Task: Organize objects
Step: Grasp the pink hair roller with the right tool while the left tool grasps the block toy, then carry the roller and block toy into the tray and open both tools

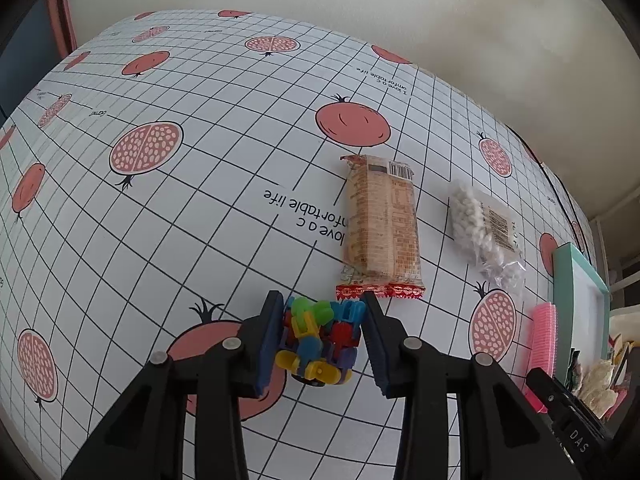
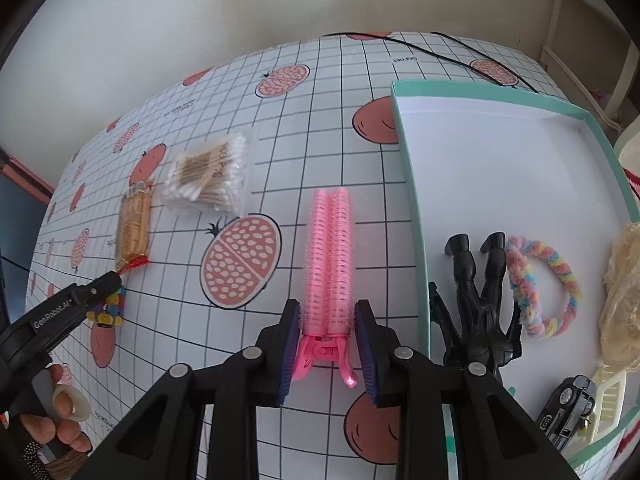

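A toy of bright plastic building pieces (image 1: 320, 340) sits on the pomegranate-print tablecloth. My left gripper (image 1: 322, 296) straddles it with both blue pads against its sides, shut on it. In the right wrist view the same toy (image 2: 108, 314) lies under the left gripper (image 2: 108, 280). A pink double hair-roller clip (image 2: 330, 252) lies lengthwise on the cloth, left of a teal box (image 2: 412, 200). My right gripper (image 2: 328, 304) is shut on its hinge end, pads touching the bristles on both sides. The clip (image 1: 544, 336) also shows at the right in the left wrist view.
A cracker packet (image 1: 380, 220) and a bag of cotton swabs (image 1: 480, 228) lie beyond the toy. The box holds a black figure (image 2: 476, 304), a pastel scrunchie (image 2: 544, 284), cream lace (image 2: 624, 292), a black toy car (image 2: 568, 408) and a cream hair claw (image 2: 608, 396). A hand (image 2: 60, 412) holds the left gripper.
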{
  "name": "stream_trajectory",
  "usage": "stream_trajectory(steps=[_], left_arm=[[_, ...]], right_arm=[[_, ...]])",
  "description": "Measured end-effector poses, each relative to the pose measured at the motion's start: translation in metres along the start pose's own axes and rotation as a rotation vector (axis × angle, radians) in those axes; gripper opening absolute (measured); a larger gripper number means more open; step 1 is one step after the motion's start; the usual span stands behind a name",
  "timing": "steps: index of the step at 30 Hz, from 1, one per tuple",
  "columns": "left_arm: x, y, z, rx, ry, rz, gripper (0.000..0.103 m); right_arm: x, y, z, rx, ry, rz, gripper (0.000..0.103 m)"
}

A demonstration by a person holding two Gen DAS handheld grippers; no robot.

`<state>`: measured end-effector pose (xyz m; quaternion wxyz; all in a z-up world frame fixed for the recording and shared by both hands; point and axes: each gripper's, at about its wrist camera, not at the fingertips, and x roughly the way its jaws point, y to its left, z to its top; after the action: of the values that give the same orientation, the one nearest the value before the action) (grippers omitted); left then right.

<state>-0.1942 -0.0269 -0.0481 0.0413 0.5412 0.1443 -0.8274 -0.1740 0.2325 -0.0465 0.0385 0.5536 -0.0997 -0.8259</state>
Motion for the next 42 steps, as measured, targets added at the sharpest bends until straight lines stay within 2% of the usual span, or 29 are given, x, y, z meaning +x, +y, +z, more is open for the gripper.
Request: stream_trajectory(steps=[6, 10, 18, 23, 31, 42], left_arm=[[-0.019, 0.003, 0.009, -0.038, -0.049, -0.024, 0.04], [-0.033, -0.002, 0.01, -0.026, -0.085, -0.032, 0.04], [-0.04, -0.022, 0.007, -0.004, -0.094, -0.066, 0.04], [-0.045, -0.06, -0.003, 0.055, -0.098, -0.11, 0.04], [-0.05, -0.144, -0.04, 0.229, -0.082, -0.195, 0.041], [-0.045, -0.237, -0.105, 0.454, 0.003, -0.309, 0.041]], right_arm=[[-0.017, 0.0, 0.007, 0.014, -0.056, 0.049, 0.029], [-0.021, 0.003, 0.006, 0.015, -0.065, 0.046, 0.029], [-0.04, -0.024, 0.009, 0.058, -0.108, 0.049, 0.029], [-0.05, -0.053, 0.012, 0.108, -0.128, 0.026, 0.029], [-0.065, -0.111, 0.006, 0.196, -0.151, -0.025, 0.029], [-0.081, -0.167, -0.005, 0.297, -0.178, -0.053, 0.029]])
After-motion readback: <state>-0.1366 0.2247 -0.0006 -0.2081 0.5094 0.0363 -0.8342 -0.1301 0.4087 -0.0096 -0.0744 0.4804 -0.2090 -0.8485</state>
